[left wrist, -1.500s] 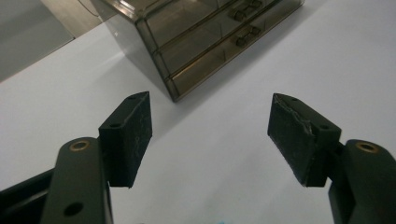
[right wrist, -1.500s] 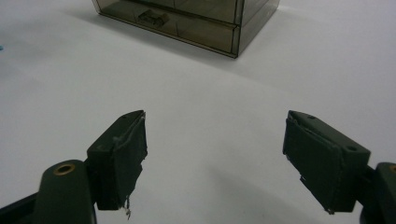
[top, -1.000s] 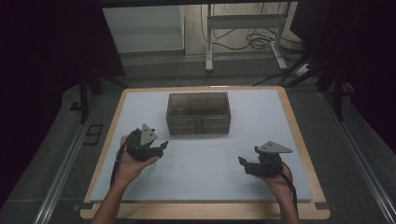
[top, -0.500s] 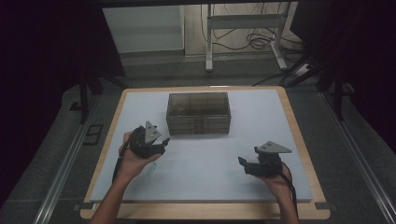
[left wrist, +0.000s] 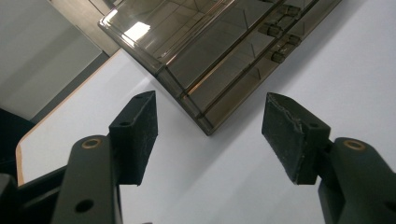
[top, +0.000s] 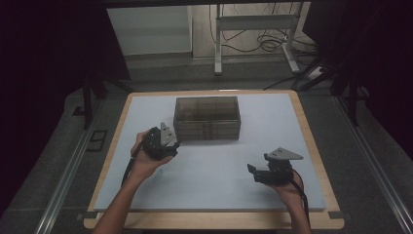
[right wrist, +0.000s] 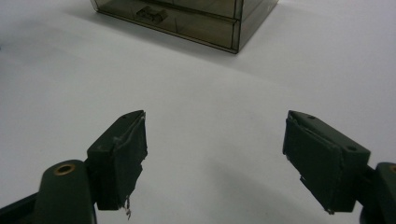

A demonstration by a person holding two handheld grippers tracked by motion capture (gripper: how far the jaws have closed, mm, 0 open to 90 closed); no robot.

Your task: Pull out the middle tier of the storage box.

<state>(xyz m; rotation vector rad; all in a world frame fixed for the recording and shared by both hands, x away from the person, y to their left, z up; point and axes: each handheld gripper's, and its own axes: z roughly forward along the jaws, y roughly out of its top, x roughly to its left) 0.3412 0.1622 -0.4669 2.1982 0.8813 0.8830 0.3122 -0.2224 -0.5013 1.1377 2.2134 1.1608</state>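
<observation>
I have the smoky drawer box (top: 207, 118) sitting toward the far middle of the counter (top: 219, 185), its long axis running side to side and its drawer fronts facing back toward me. My left gripper (top: 163, 142) hovers just short of the box's near left corner, tipped and rolled so that in the left gripper view the box (left wrist: 219, 51) slants diagonally across the top, its lower corner landing between and just beyond the jaws — those jaws stand wide apart with nothing between them. The small drawer pulls (left wrist: 275, 44) show along the front face, up and to the right of the jaws. My left hand (top: 146, 161) wraps the gripper from below, forearm coming in at an angle from the bottom edge. My right gripper (top: 265, 173) sits well apart from the box, low over the bare white surface near the right, its grey plate (top: 283, 155) on top. In the right gripper view the box (right wrist: 187, 18) lies far ahead, slightly left of centre — these jaws gape wide too, holding nothing.
</observation>
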